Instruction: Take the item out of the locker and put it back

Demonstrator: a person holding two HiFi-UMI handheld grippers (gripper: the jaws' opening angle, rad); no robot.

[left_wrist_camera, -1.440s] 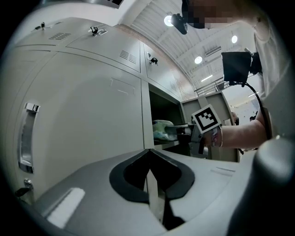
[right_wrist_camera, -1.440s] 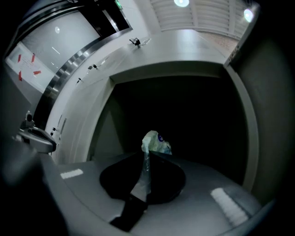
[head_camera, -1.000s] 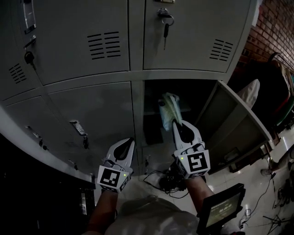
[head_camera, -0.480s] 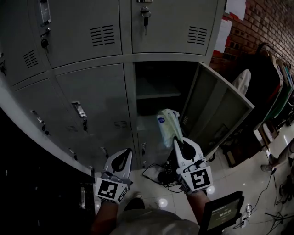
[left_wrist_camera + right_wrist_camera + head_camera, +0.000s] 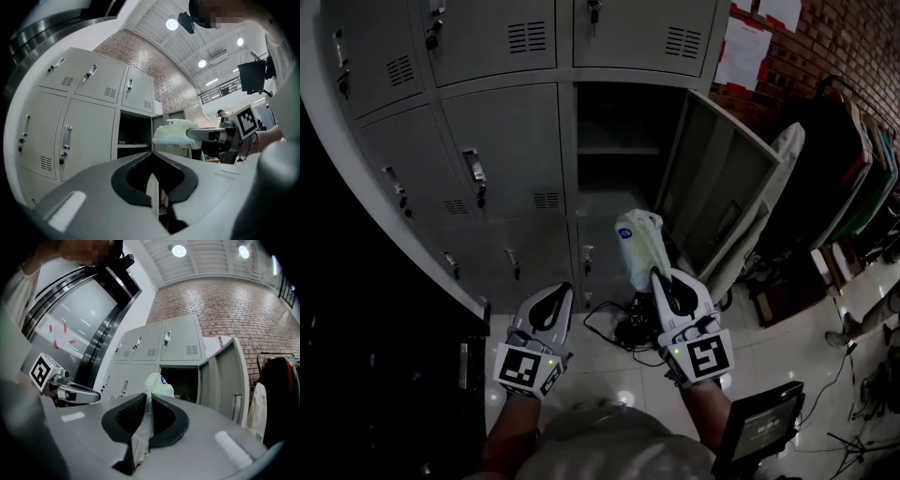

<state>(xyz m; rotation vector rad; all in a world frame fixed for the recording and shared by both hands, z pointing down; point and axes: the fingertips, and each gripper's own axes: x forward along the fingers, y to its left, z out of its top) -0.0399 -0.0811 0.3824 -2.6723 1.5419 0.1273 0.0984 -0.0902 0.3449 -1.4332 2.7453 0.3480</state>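
Now that the bag [image 5: 639,246] has come clear of the locker [image 5: 566,159], the take-out half looks done.
Right gripper [image 5: 658,277] jaws pinch its neck, bag at 12 o'clock; left gripper [image 5: 562,291] jaws closed, seemingly empty.

Brick wall [image 5: 853,42], cables [image 5: 630,334] on floor [image 5: 609,386]

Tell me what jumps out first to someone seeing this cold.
The pale crinkled plastic bag with a round blue label, pinched in the shut right gripper, stands out in front of the grey metal lockers. Behind it gapes the one open compartment, its door swung right. The left gripper is shut and empty.
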